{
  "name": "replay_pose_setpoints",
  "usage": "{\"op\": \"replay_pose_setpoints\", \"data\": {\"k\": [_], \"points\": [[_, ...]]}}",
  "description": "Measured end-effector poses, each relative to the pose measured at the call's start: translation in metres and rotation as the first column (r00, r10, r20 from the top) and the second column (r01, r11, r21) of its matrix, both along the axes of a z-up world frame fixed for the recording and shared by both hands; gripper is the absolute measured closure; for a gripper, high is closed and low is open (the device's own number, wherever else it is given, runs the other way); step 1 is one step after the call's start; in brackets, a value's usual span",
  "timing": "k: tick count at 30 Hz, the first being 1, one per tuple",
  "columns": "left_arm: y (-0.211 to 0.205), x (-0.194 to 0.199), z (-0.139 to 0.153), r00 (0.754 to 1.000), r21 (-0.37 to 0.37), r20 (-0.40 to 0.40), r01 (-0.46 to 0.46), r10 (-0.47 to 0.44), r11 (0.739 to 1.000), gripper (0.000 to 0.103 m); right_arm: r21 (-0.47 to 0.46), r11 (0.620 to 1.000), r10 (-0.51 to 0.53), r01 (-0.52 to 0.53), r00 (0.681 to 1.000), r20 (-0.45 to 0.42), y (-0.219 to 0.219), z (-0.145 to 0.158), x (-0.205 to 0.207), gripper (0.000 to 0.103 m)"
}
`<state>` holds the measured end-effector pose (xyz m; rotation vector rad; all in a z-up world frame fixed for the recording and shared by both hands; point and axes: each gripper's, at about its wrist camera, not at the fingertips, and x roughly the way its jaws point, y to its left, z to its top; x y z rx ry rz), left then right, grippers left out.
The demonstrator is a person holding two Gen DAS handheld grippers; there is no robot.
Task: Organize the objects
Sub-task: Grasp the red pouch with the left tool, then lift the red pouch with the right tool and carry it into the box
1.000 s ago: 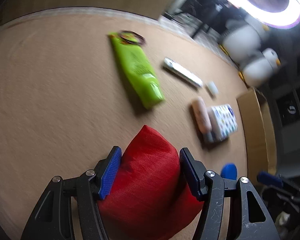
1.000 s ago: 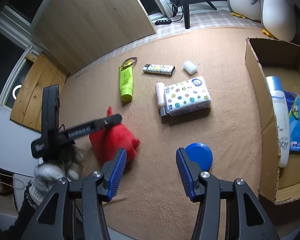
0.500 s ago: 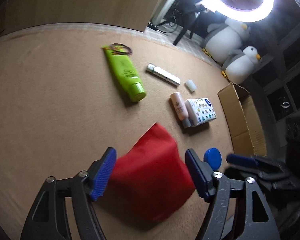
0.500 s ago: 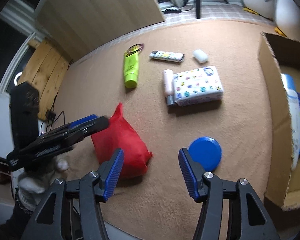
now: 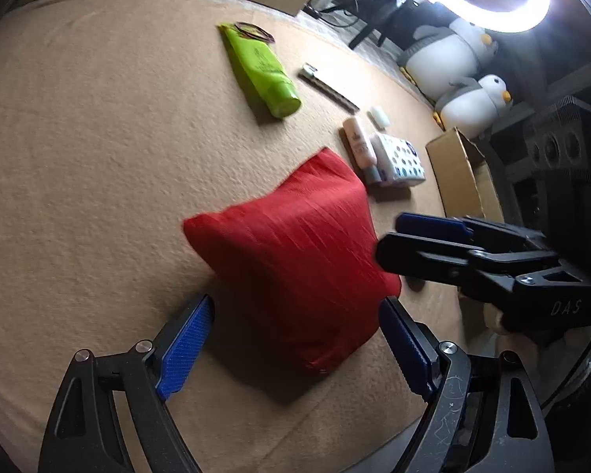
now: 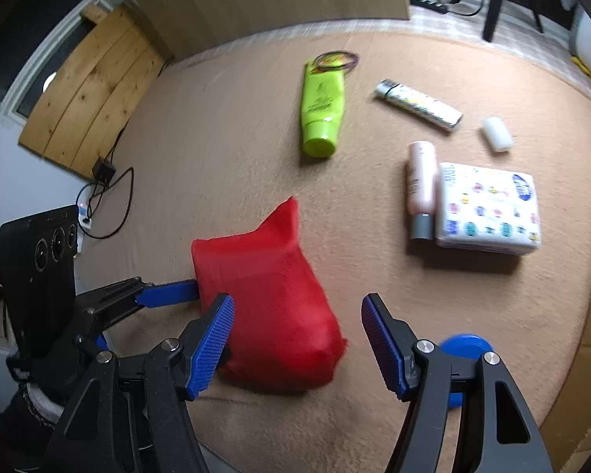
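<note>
Red pouch: the red pouch [image 5: 291, 276] lies free on the tan counter [image 5: 98, 157], slumped on its side; a second ago it was pinched between blue pads, now nothing presses on it.
Left claw: the left claw [image 5: 295, 351] is spread wide and its jaws are opening; the pouch sits between and just ahead of the pads without visible contact; so it has let go and eased back.
Right claw: the right claw [image 6: 297, 341] has come in over the pouch, which was off to its side before; its jaws are opening, partly spread; the pouch's near end lies between the pads, contact on the left pad unclear.
Meaning: this looks like a handover on the counter; the right claw seems set to take the pouch.
Blue disc: the blue disc [image 6: 467, 349] lies just beside the right claw, partly hidden.
Cardboard box: the cardboard box [image 5: 465, 181] stands open at the counter's edge, probably the destination.
Others: green tube [image 6: 322, 114], pink bottle [image 6: 420, 185] and tissue pack [image 6: 488, 205] lie farther off, not yet sorted.
</note>
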<state>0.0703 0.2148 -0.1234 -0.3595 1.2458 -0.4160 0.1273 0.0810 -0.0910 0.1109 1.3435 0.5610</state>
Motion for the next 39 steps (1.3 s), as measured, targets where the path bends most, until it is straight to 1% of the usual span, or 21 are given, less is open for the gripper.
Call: {"op": "replay_pose_setpoints", "data": {"k": [9,11,17,22,25,32,39], "points": [[-0.012,0.004,-0.006,1.000,-0.029,-0.013,0.017,-0.018,0.999,0.016,-0.006,0.999,0.039,-0.040,0.998,-0.042,0.016,-0.013,0.007,0.039],[-0.014,0.006,-0.006,1.000,-0.034,-0.014,0.019,-0.019,0.999,0.019,-0.026,0.998,0.050,-0.051,0.998,-0.033,0.019,-0.014,0.007,0.039],[-0.014,0.008,-0.006,1.000,-0.028,-0.006,0.021,-0.021,0.999,0.027,-0.031,0.998,0.053,-0.054,0.998,-0.033,0.017,-0.015,0.003,0.040],[-0.019,0.009,-0.003,0.999,-0.006,0.008,0.033,-0.033,0.999,0.028,-0.018,0.999,0.050,-0.051,0.998,-0.033,0.018,-0.014,0.001,0.045],[-0.023,0.010,0.003,0.999,-0.002,0.022,0.040,-0.040,0.999,0.029,-0.008,0.999,0.037,-0.037,0.999,-0.022,0.015,-0.010,0.000,0.046],[-0.041,0.014,0.024,0.994,0.014,0.076,0.077,-0.078,0.997,0.029,0.016,1.000,-0.018,0.017,1.000,0.024,-0.011,0.012,-0.003,0.046],[-0.084,0.030,0.054,0.977,0.017,0.145,0.155,-0.156,0.988,0.029,0.024,0.993,-0.114,0.112,0.988,0.105,-0.054,0.044,-0.007,0.046]]}}
